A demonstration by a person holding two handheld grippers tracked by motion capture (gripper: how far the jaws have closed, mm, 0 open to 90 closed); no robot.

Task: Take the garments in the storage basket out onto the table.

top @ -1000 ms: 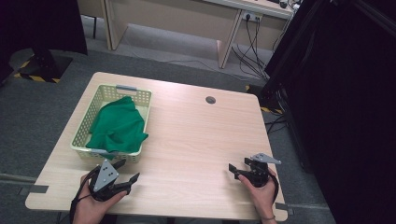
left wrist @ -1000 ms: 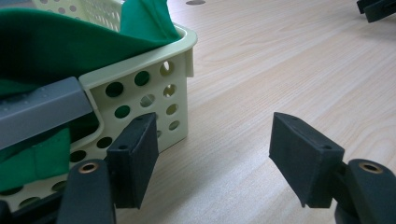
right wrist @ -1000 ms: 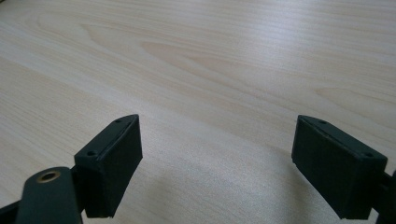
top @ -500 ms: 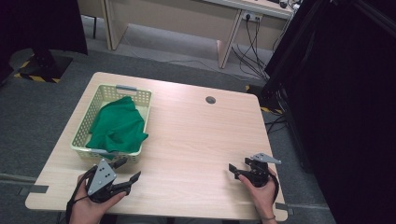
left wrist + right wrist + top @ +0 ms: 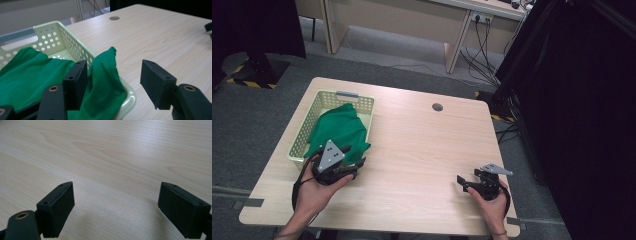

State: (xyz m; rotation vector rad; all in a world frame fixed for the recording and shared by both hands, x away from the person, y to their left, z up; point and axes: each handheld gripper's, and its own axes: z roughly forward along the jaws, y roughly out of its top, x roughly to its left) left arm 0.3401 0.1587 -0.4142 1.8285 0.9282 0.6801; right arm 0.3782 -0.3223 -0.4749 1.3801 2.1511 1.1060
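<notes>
your left gripper (image 5: 354, 166) is up off the table (image 5: 422, 150) now, hovering at the near right corner of the basket (image 5: 362, 102), tips pointing toward the cloth. in the left gripper view its jaws stand apart with a wide gap, and they have just been closing in a little; a fold of the green cloth (image 5: 105, 80) sits between them, draped over the basket's rim (image 5: 130, 93). the left-hand jaw is right against the fabric, the right-hand jaw is out over bare wood beside the basket, clear of the cloth, so nothing is pinched.

the cloth (image 5: 339, 131) lies bunched in the pale green basket at the left side of the table, heaped toward the near end, with one flap spilling over the right wall at the near corner. the far end of the basket, by its handle, shows bare mesh.

your right gripper (image 5: 460, 182) is low at the near right part of the table, well apart from the basket. in the right gripper view the jaws are spread wide with just wood grain between them, holding nothing.

a round grey hole (image 5: 437, 107) sits in the tabletop toward the far edge.
</notes>
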